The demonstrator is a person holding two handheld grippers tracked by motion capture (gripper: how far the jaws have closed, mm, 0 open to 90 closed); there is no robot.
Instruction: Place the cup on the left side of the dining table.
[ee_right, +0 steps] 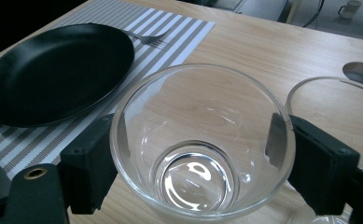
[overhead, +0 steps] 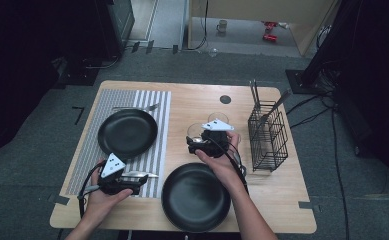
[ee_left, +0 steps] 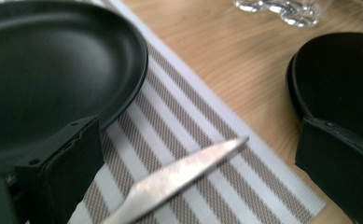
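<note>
Glass bowl (ee_right: pixel 202 144) sits between the two black pads of the right claw (overhead: pixel 208 140), which presses on its rim from either side; the right gripper view looks straight down into it, and it appears held over the bare wood just right of the striped placemat (ee_right: pixel 170 37). A second glass (ee_right: pixel 328 107) stands on the tabletop (overhead: pixel 277 195) just beyond and to the right of it, partly cut off by the claw's pad. From above, the right hand (overhead: pixel 222 162) carries this bowl at mid-table, between the near black plate (overhead: pixel 196 197) and the wire rack (overhead: pixel 268 135) of cutlery at the right.

The left claw (overhead: pixel 132 178) holds a knife (ee_left: pixel 179 179) whose blade sticks out from between its pads, long axis pointing right across the near end of the placemat. In the left gripper view the pads stand wide of the blade, so the grip itself is hidden lower down and I cannot tell how the knife is pinched. The far black plate (overhead: pixel 127 132) lies on the placemat just beyond the left claw, a fork (overhead: pixel 137 107) along its far edge.

Judging by the layout, the bowl's likely place is on or beside the placemat, to the left of the right claw. The knife handle is out of sight.
</note>
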